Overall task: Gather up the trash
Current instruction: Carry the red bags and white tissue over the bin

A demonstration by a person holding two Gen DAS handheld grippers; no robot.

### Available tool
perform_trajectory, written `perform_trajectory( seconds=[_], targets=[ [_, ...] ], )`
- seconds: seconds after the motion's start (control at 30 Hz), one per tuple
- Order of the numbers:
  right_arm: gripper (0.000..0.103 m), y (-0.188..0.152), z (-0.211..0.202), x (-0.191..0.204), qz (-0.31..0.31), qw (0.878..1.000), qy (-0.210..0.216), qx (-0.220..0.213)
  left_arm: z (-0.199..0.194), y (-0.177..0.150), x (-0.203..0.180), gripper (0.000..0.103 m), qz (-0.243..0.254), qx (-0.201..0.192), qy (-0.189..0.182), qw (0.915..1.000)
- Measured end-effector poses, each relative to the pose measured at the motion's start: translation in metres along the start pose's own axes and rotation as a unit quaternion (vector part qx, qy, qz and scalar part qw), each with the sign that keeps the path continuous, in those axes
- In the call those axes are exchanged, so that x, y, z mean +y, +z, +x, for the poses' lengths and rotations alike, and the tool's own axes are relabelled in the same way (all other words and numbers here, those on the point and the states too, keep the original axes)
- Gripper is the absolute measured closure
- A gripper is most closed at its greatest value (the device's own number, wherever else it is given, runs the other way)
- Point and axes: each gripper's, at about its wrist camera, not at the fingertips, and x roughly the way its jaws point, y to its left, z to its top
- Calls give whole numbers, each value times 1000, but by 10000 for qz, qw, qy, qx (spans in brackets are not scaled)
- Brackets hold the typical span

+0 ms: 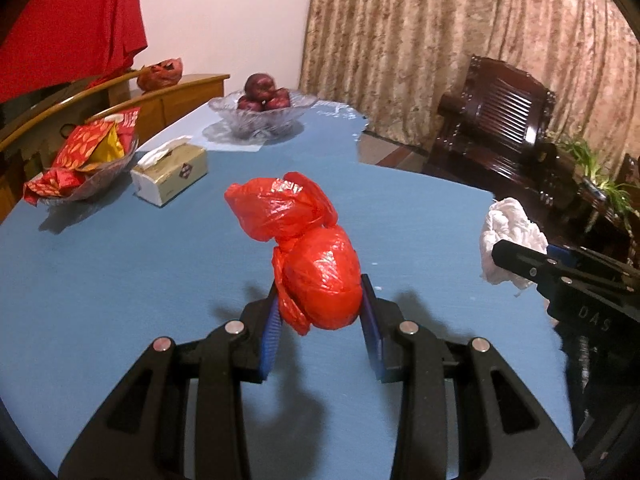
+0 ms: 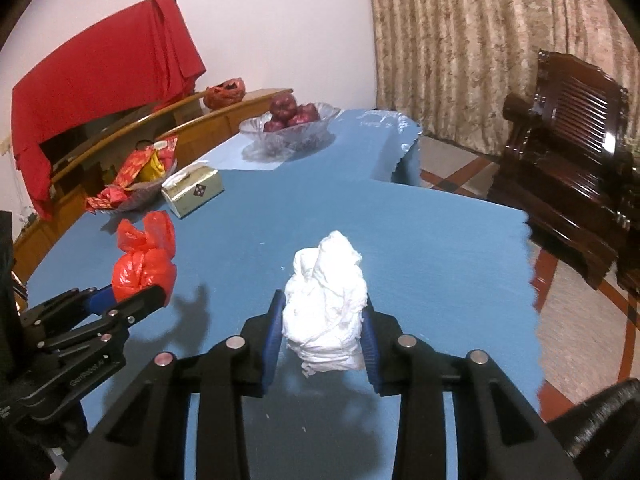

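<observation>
My left claw [image 1: 320, 304] grips the red plastic bag [image 1: 316, 276], held clear above the blue table [image 1: 120, 280]. My right claw [image 2: 324, 330] grips the white crumpled tissue wad [image 2: 326, 304], also lifted above the table.

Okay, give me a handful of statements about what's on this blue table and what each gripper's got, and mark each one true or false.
1. The left gripper has its jaws closed on a red plastic bag. True.
2. The right gripper holds a tissue box. False: it grips a white crumpled wad; the tissue box sits on the table.
3. The glass bowl holds dark red fruit. True.
4. The table covering is green. False: it is blue.
5. Both held items rest flat on the table. False: both appear lifted.
</observation>
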Motion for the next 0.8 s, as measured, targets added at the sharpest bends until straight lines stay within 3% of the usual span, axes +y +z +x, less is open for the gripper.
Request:
perform_trajectory(
  seconds=[0.8],
  targets=[
    [68,-45,-181,-50,274,9948,-489,-851,-122,-20,-127,69,729,-475,-924,9919]
  ],
)
